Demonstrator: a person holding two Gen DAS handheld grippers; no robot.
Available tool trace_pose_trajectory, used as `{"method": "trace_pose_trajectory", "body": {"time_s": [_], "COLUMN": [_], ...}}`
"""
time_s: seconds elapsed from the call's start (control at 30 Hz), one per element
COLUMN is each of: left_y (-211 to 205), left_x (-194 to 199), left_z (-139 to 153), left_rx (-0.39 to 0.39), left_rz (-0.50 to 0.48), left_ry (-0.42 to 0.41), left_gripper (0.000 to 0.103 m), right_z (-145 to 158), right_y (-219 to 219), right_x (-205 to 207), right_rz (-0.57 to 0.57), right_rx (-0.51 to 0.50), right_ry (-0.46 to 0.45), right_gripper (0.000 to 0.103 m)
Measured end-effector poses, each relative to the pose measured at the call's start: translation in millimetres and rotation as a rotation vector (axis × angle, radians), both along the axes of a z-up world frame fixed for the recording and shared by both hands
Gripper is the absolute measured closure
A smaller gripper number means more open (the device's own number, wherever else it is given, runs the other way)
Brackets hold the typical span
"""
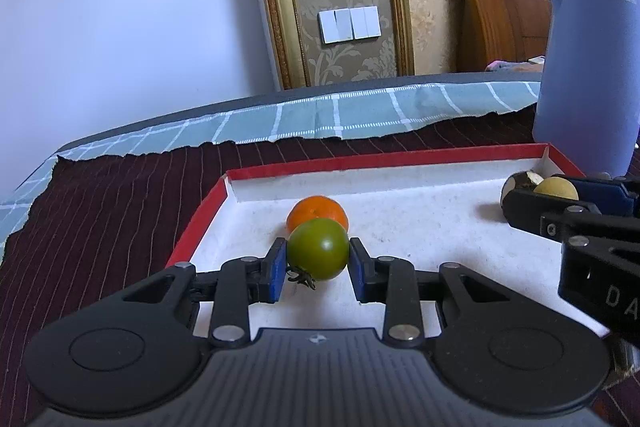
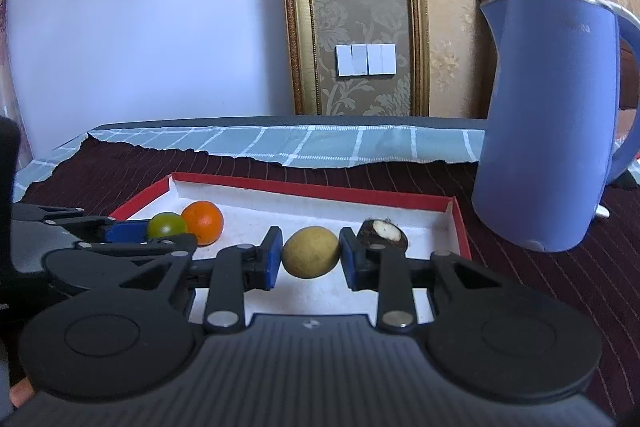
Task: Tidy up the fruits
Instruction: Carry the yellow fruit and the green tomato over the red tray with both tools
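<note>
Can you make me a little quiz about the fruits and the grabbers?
1. True or false: the left gripper has its fingers around a green tomato.
2. What sits right behind the tomato? A) orange fruit B) banana C) spoon
3. Which fruit is between the right gripper fingers inside the red-edged tray?

Key: 1 true. 2 A. 3 the yellow-brown round fruit, beside a dark broken-open one; a blue kettle stands outside.

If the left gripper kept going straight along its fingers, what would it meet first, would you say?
The left gripper already holds the round green tomato between its pads. Directly behind sits the round orange fruit, apparently touching it, so that comes first, then the red-rimmed white tray's far wall.
</note>
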State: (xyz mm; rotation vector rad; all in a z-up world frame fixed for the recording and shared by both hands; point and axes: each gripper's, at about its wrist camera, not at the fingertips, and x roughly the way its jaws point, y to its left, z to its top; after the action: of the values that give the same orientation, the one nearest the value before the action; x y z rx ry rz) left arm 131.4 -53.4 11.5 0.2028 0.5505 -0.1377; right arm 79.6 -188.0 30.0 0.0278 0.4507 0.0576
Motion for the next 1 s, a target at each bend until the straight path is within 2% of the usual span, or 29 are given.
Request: {"method": "trace_pose_trajectory", "body": {"time_s": [0.67,1.0], "left_y": [-7,-3], "left_x": [24,34], "left_z": [2,3], "left_rx": [-0.004,-0.030], "left_rz": [0.017,0.028], "left_ry": [-0.011,-0.014], "left_gripper": [0.072,0.072], "right_z": [8,7], "right_y": [6,2], "right_x": [44,58], "right_rz": [-0.014,-0.024], "right_rx": [-0.082,-0.062], "right_ry": [0.030,0.012], "right_gripper": [0.074,0.074]}}
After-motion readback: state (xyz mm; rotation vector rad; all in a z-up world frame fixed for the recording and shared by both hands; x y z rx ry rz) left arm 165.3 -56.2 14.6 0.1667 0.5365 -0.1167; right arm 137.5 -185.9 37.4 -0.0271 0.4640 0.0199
